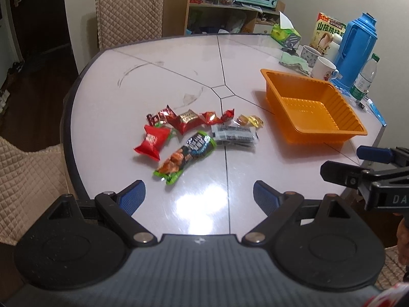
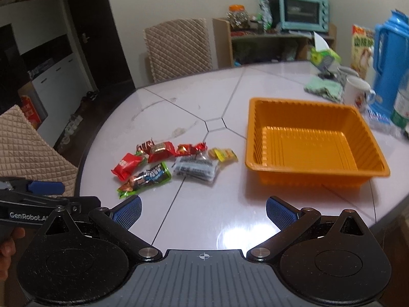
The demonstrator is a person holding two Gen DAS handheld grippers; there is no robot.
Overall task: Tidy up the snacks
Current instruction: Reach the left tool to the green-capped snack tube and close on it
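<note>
Fingers of the left gripper (image 1: 196, 197) and right gripper (image 2: 204, 211) are spread wide and empty near the table edge, the light, crinkly, slippery snack packets (image 1: 194, 133) lying left of the empty orange tray (image 2: 314, 148), best pinched at their flat sealed ends.

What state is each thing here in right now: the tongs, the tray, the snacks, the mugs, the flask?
Left tongs: open, holding nothing.
Right tongs: open, holding nothing.
Orange tray: upright, nothing in it.
Snacks: loose on the table, none in the tray.
Mugs: upright.
Blue flask: upright, lid on.
</note>
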